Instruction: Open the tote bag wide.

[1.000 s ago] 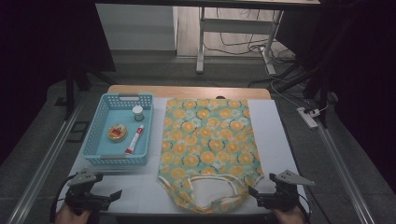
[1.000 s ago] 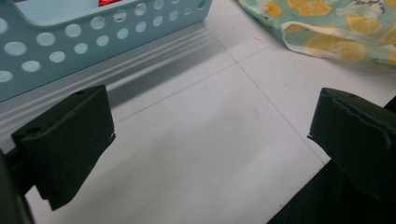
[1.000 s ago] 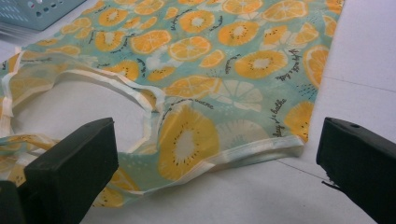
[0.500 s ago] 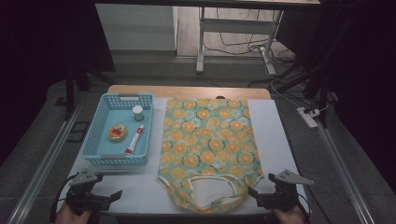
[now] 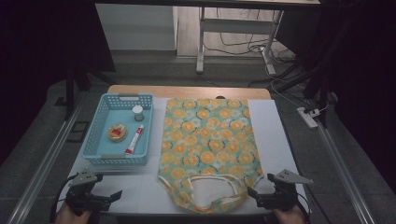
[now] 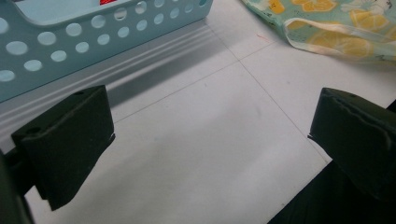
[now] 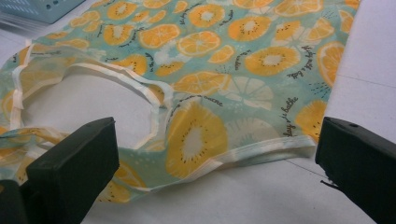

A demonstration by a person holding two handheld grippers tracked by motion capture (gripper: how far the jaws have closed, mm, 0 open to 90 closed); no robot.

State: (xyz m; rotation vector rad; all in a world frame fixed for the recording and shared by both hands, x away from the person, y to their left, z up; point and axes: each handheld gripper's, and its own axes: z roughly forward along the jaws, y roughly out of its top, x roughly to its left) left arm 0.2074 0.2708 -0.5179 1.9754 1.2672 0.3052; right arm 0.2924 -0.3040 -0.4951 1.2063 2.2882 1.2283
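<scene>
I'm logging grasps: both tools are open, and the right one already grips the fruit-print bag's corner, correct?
Not quite. The right tool is open but grips nothing; the right gripper view shows the bag lying flat between its spread jaws. The left tool is open too.

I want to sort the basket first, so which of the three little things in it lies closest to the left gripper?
The red-and-white tube: it lies slanted in the blue basket, reaching nearer the left gripper than the round orange tin or the small capped jar.
</scene>
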